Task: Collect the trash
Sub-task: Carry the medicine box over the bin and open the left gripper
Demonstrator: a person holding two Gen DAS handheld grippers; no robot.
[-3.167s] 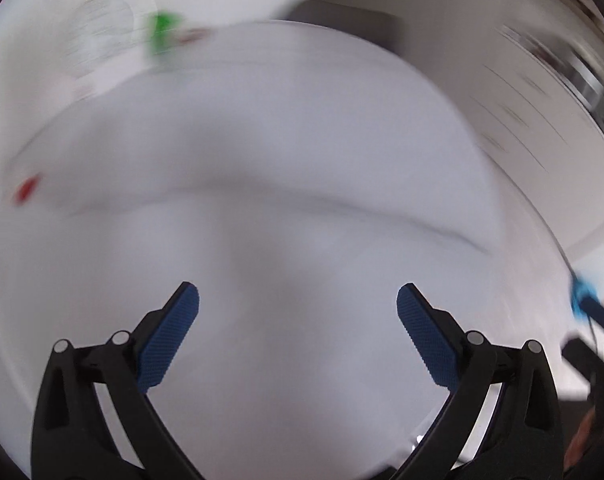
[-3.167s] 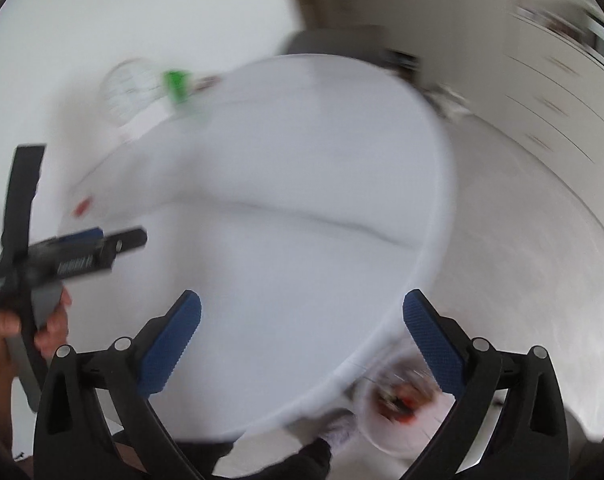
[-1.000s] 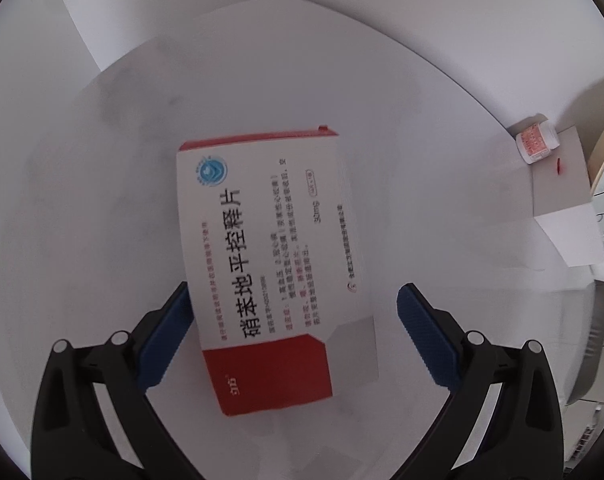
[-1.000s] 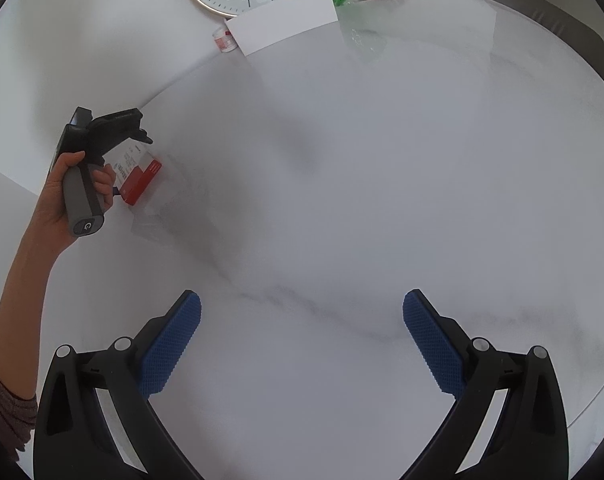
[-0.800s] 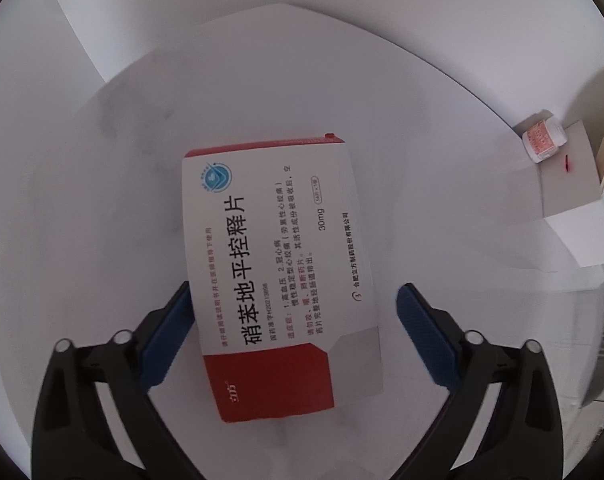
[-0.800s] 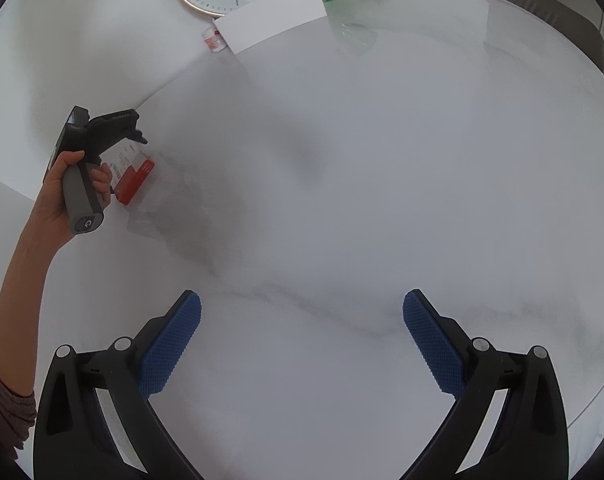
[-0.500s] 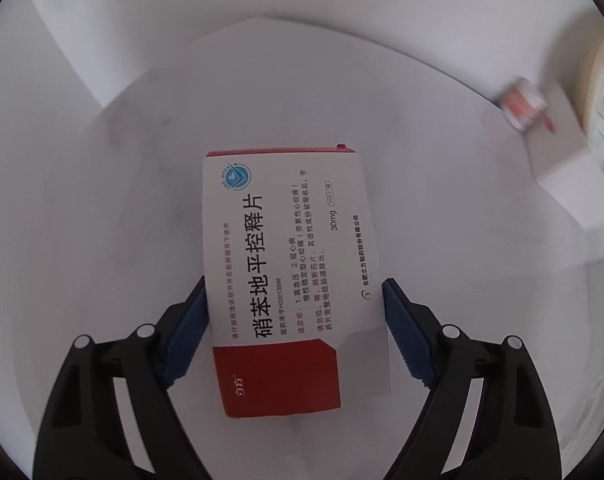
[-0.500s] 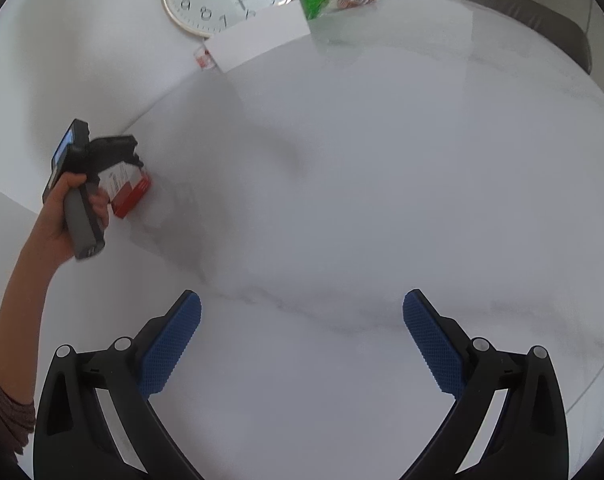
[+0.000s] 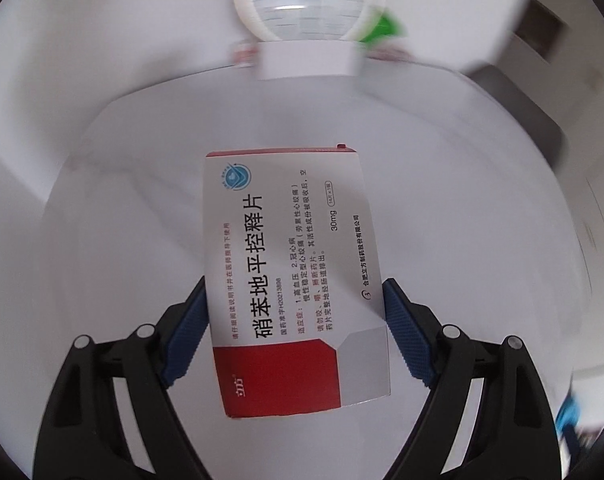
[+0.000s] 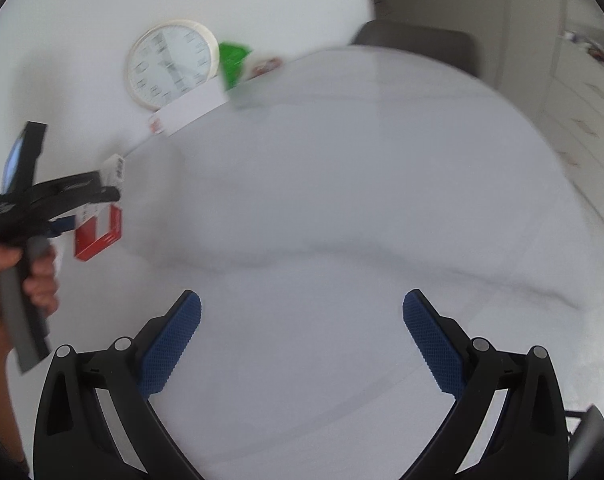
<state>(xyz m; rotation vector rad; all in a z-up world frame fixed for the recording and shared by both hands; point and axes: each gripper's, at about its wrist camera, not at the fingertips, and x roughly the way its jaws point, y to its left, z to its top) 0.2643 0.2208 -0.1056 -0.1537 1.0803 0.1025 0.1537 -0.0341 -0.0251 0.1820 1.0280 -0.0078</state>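
Observation:
A white and red medicine box point(image 9: 294, 276) with printed black characters is clamped between the blue pads of my left gripper point(image 9: 294, 320) and hangs above the round white table point(image 9: 481, 240). The right wrist view shows the same medicine box point(image 10: 100, 236) at the far left, carried by my left gripper point(image 10: 86, 208) in a person's hand point(image 10: 42, 276). My right gripper point(image 10: 302, 332) stands open over the marble table point(image 10: 361, 200), nothing between its fingers.
At the table's far edge stand a round wall clock point(image 10: 170, 64), a white card point(image 10: 190, 110), a small red-labelled bottle point(image 10: 154, 124) and green packaging point(image 10: 232, 62). A dark chair point(image 10: 417, 50) stands behind the table, with cabinets at the right.
My left gripper has shut on the medicine box and lifted it off the table, swinging so the clock now shows ahead. The right gripper rose and drew back, still open.

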